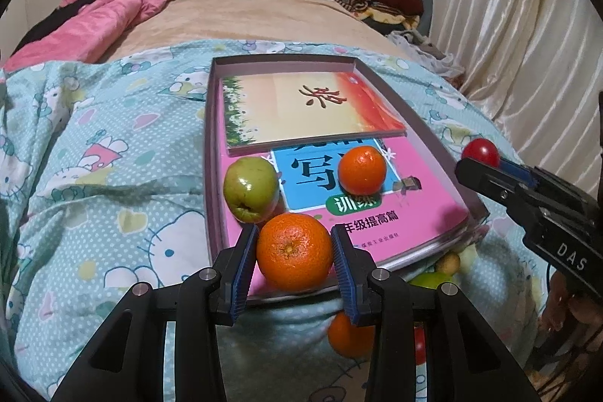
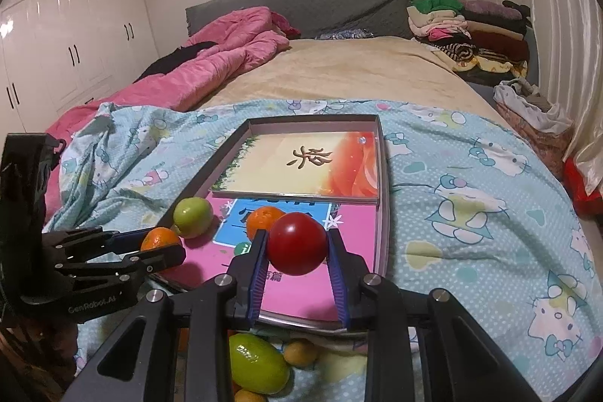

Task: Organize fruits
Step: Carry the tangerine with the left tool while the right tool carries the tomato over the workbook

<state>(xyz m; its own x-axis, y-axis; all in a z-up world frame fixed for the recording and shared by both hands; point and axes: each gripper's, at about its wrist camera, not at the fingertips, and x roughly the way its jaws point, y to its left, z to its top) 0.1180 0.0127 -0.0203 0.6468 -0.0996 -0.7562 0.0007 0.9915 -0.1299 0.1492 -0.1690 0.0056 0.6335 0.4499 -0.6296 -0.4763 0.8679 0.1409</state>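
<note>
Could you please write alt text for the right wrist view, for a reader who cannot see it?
The right gripper holds a red tomato above a shallow box of books on a bed; a green fruit and an orange already sit inside it.

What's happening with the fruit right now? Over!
Left gripper shut on orange. Right gripper shut on red tomato. Both over the box; green fruit and small orange already inside. Nothing blocking.
</note>
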